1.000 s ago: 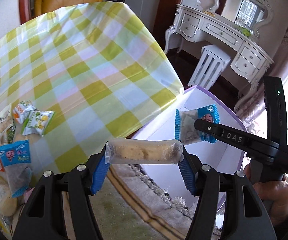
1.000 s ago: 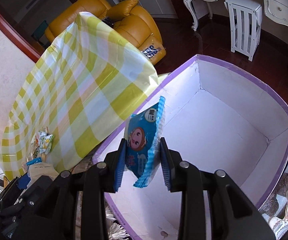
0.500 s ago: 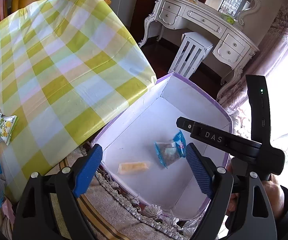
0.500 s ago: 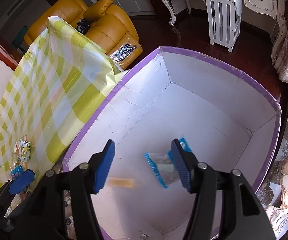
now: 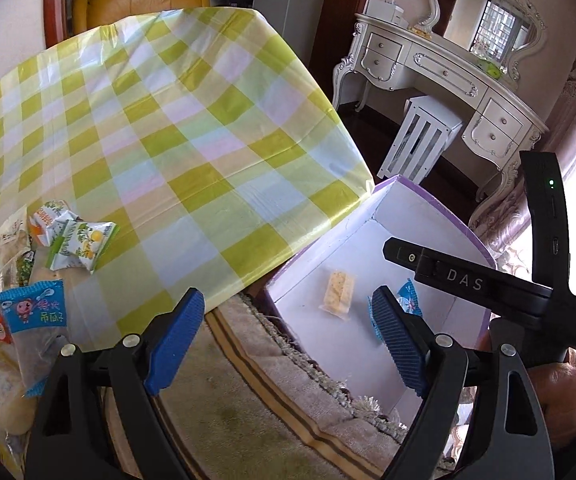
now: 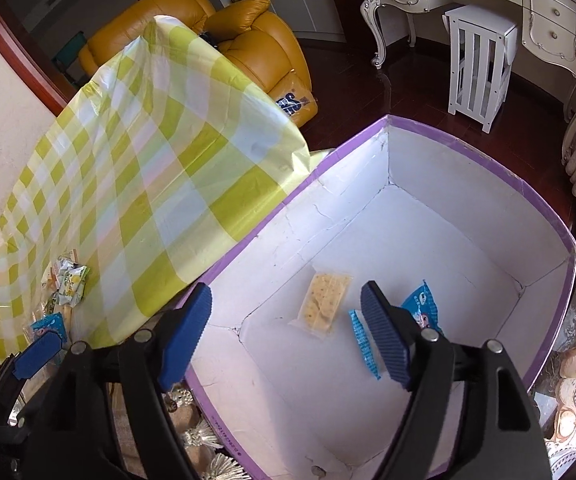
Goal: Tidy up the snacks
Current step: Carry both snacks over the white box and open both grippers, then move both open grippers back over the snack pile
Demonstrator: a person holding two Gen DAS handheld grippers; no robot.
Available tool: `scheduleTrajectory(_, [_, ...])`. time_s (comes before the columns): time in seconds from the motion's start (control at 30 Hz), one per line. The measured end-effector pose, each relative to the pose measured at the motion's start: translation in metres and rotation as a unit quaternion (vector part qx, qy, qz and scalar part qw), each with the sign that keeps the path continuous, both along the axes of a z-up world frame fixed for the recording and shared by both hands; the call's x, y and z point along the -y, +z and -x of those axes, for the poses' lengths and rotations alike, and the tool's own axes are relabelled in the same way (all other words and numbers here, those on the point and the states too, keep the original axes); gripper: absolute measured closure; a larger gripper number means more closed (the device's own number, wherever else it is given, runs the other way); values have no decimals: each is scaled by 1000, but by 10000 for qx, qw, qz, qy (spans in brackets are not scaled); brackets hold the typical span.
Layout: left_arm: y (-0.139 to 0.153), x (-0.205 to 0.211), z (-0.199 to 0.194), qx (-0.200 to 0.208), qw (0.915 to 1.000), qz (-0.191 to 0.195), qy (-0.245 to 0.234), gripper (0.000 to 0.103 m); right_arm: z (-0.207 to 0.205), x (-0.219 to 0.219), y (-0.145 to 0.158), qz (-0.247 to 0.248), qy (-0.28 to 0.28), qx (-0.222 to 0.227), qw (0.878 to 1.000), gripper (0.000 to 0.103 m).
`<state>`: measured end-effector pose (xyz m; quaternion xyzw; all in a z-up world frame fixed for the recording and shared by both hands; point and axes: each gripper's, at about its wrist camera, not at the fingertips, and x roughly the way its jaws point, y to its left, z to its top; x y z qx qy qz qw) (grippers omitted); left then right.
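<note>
A white box with a purple rim [image 6: 467, 148] stands on the floor beside the checked table [image 6: 128, 184]. On its bottom lie a clear cracker pack [image 6: 323, 300] and a blue cartoon packet [image 6: 423, 304]. My right gripper [image 6: 286, 328] hovers above the box; its jaws are opening and nothing is between them. My left gripper [image 5: 288, 336] is open and empty over the gap between the table edge and the box [image 5: 439, 204]. The cracker pack [image 5: 337, 292] and blue packet [image 5: 407, 300] show there too. Several snack packets [image 5: 82, 244] lie at the table's near left.
A fringed rug [image 5: 272, 412] covers the floor under both grippers. A yellow armchair [image 6: 248, 40] stands behind the table. A white dressing table [image 5: 447, 80] and a white slatted stool [image 6: 475, 60] stand beyond the box. A hand [image 5: 559, 384] holds the right gripper.
Both grippers have opened. The cracker pack and the blue packet have left them and now lie on the box's bottom. The left view has swung back toward the table.
</note>
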<state>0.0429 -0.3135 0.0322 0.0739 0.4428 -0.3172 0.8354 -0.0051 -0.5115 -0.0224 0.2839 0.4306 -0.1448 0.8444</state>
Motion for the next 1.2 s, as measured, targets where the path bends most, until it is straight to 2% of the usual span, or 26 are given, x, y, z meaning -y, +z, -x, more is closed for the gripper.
scheduleTrajectory(0.2, [12, -69, -7, 233, 9961, 195, 829, 20, -24, -40, 20, 226, 575, 219, 9979, 24])
scheduleTrajectory(0.33, [21, -125, -7, 451, 9868, 312, 1523, 22, -42, -71, 31, 209, 998, 303, 9943, 24])
scheduleTrajectory(0.53, [22, -196, 0, 395, 9722, 570, 2235, 31, -67, -115, 39, 154, 1328, 347, 9904, 24])
scheduleTrajectory(0.6, [19, -207, 1, 335, 9701, 587, 2333, 31, -72, -127, 38, 91, 1366, 341, 9900, 24])
scheduleTrajectory(0.73, [16, -218, 5, 341, 9689, 664, 2360, 31, -77, -149, 37, 281, 1476, 274, 9883, 24])
scheduleTrajectory(0.93, [11, -226, 6, 382, 9680, 862, 2325, 31, -78, -157, 32, 517, 1436, 138, 9882, 24])
scheduleTrajectory(1.07, [5, -227, 5, 317, 9672, 974, 2325, 31, -78, -149, 28, 332, 1317, 138, 9906, 24])
scheduleTrajectory(1.2, [7, -232, 7, 425, 9635, 1174, 2367, 31, -76, -146, 29, 244, 1285, 248, 9911, 24])
